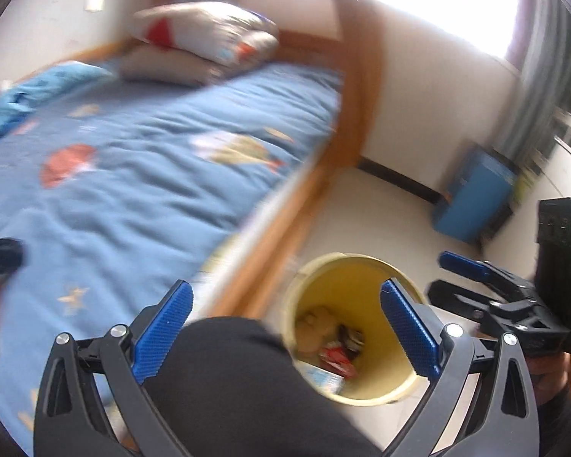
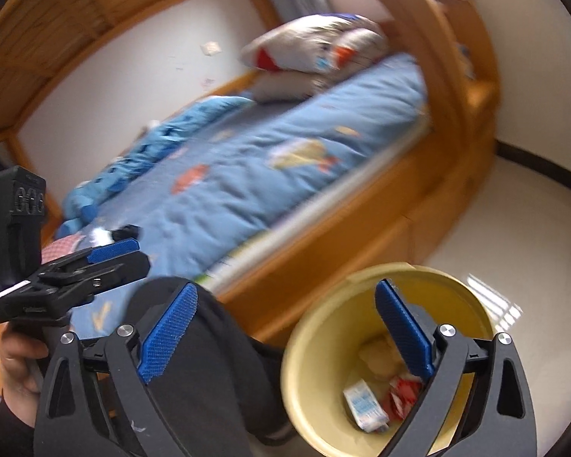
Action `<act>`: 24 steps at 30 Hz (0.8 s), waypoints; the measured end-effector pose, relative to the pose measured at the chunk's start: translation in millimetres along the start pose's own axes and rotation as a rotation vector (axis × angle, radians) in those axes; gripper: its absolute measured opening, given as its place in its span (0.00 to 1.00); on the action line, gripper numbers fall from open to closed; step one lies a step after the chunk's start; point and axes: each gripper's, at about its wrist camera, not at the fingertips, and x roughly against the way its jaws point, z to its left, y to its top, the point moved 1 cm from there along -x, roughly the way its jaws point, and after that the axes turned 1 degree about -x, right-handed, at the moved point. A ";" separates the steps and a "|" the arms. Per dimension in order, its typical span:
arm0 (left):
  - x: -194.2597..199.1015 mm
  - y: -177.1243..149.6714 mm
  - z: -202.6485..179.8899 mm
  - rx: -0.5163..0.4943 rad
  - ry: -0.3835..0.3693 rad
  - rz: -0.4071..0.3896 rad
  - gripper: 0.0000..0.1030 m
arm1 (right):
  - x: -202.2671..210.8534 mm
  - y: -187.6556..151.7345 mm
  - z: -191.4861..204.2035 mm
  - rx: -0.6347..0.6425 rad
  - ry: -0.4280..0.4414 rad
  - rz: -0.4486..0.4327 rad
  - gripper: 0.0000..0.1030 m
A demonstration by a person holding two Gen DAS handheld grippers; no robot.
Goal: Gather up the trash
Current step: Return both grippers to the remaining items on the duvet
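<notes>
Both grippers spread wide, nothing pinched: left gripper [image 1: 285, 327], right gripper [image 2: 285, 329]. Yellow bin [image 2: 323, 342] sits on the floor beside the bed [image 2: 285, 190], below and ahead of the right gripper, which looks nearer. Trash in the bin: white carton [image 2: 365, 407], red wrapper [image 2: 401, 394], some crumpled paper (count unclear, blurred). One bin, two grippers.

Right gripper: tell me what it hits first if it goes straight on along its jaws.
Probably the person's black-clad leg beside the yellow trash bin, then the bed's wooden side rail; depth is unclear.
</notes>
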 end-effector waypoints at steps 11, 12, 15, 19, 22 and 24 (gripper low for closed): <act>98.1 -20.1 104.5 0.114 0.309 -0.122 0.96 | -52.8 24.5 137.6 0.230 0.204 -0.025 0.92; 105.0 -23.5 112.0 0.124 0.326 -0.125 0.96 | -56.7 24.6 153.4 0.262 0.230 -0.028 0.92; 125.4 -33.9 136.9 0.168 0.381 -0.137 0.96 | -64.0 23.4 194.0 0.351 0.281 -0.044 0.92; 146.2 -47.1 163.2 0.224 0.435 -0.150 0.96 | -72.5 23.9 235.7 0.418 0.334 -0.081 0.92; 157.5 -56.3 177.4 0.243 0.472 -0.152 0.96 | -81.6 25.1 258.6 0.438 0.371 -0.079 0.92; 162.5 -62.2 189.9 0.262 0.492 -0.153 0.96 | -89.5 24.6 272.3 0.454 0.377 -0.068 0.92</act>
